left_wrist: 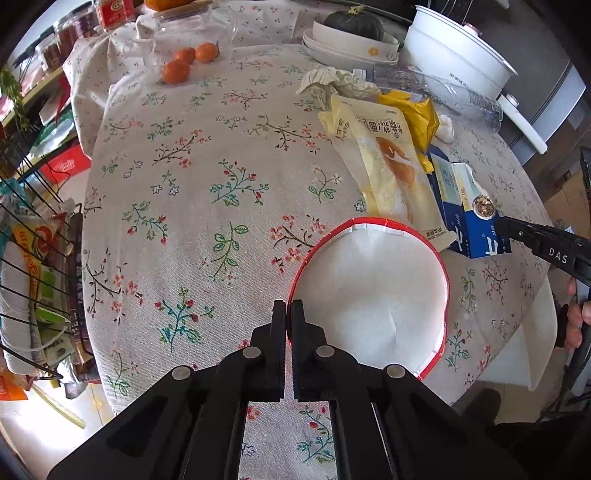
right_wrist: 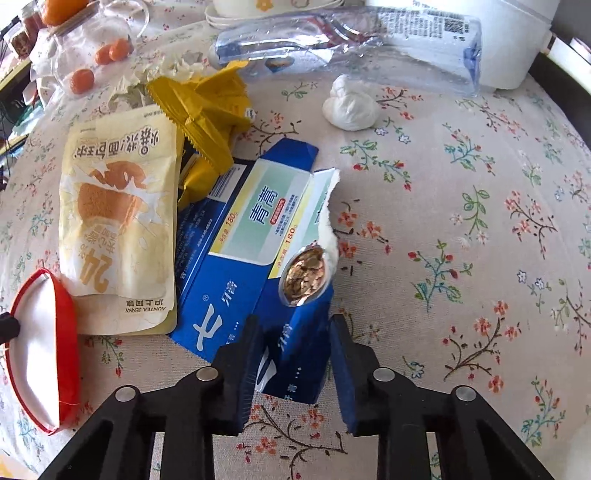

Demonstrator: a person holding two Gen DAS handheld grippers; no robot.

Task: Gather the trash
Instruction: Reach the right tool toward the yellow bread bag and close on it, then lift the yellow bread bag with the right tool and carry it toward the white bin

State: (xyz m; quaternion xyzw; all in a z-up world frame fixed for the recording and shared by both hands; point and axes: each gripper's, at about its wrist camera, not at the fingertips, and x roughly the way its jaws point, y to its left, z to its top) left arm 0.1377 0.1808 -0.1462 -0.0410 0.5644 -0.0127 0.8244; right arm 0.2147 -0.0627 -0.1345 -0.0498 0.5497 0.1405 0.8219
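My left gripper (left_wrist: 289, 308) is shut on the red rim of a white-lined bin (left_wrist: 373, 295), which also shows in the right wrist view (right_wrist: 66, 332). My right gripper (right_wrist: 293, 325) is open, its fingers on either side of the near end of a torn blue toothpaste box (right_wrist: 258, 236), seen too in the left wrist view (left_wrist: 465, 206). A small foil cup of nut bits (right_wrist: 306, 277) lies on the box. Beside it lie a cream snack bag (right_wrist: 118, 221), a yellow wrapper (right_wrist: 210, 114), a white tissue ball (right_wrist: 351, 105) and a crushed clear bottle (right_wrist: 351, 44).
The floral tablecloth (left_wrist: 203, 184) covers the table. Oranges (left_wrist: 184, 62), a glass jar (left_wrist: 192, 22), stacked white bowls with a squash (left_wrist: 351, 40) and a white cooker (left_wrist: 454, 48) stand at the back. A wire rack (left_wrist: 33, 277) stands left of the table.
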